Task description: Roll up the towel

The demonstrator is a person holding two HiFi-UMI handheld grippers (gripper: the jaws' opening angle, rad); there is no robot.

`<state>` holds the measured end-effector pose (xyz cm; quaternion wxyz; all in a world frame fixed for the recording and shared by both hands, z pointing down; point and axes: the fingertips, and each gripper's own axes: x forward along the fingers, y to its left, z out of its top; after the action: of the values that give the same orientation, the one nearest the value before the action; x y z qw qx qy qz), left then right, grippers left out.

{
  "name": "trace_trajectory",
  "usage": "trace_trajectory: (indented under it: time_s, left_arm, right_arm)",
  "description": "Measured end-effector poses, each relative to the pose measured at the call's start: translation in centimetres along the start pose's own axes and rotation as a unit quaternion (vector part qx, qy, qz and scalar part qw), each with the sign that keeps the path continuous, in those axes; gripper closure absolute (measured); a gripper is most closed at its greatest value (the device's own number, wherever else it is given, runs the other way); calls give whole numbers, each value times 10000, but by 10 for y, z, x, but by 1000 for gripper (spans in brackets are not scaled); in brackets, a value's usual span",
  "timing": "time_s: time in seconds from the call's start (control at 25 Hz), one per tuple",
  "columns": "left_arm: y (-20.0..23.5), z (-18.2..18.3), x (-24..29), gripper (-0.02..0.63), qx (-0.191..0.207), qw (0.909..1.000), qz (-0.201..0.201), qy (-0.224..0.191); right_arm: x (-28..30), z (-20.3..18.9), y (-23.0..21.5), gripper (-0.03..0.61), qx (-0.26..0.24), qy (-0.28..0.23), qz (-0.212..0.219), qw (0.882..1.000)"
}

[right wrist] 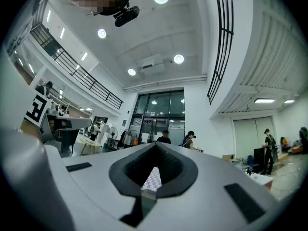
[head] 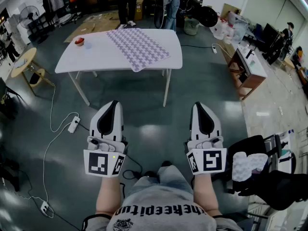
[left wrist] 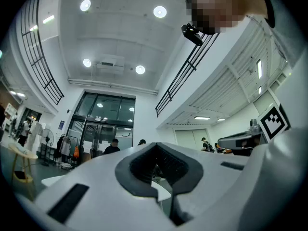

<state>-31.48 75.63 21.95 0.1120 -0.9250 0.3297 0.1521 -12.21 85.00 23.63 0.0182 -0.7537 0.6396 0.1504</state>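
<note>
Jaws closed tight on both sides, nothing betw. them. The left gripper point(head: 113, 104) & right gripper point(head: 200, 105) are held side by side low in front of the person, over the grey floor point(head: 159, 117), well apart from the white surface point(head: 91, 57). On it the towel point(head: 137, 47), lilac & white check, lies flat & unrolled across the middle-right, w/ one corner hanging over the near edge. A small red item point(head: 80, 42) sits near the far-left corner, apart from the towel. Right gripper view shows a bit of the check pattern thru the notch at the jaw tips. Two people point(head: 127, 4) stand beyond the surface. A white power strip point(head: 73, 124) w/ cable lies on the floor at left.
</note>
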Motion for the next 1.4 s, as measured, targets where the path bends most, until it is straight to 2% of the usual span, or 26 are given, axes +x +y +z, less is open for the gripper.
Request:
trace_trajectory:
  time_s: [0.56,0.68,0.84,1.12,1.4]
  left_arm:
    - [8,4,1,609,22,10000,-31,-27]
    - [9,5,2,609,56,10000,-57,-42]
    - [14,1,7,609,56,9999,-71,-51]
    - [29,-20,32,609,15,10000,-84,-40]
    - [39,-39,90,609,116,9999,45,-50]
  right_arm:
    - [5,12,5,595,-69,-153,-65,9998]
    - [5,20,8,595,-119,-323,35,9994]
    - [7,24,16,595,-294,-439,371,9979]
    - [40,0,5,595,-161,-397,251,9988]
    - [100,-21,-34,595,-59,-316,191,9993]
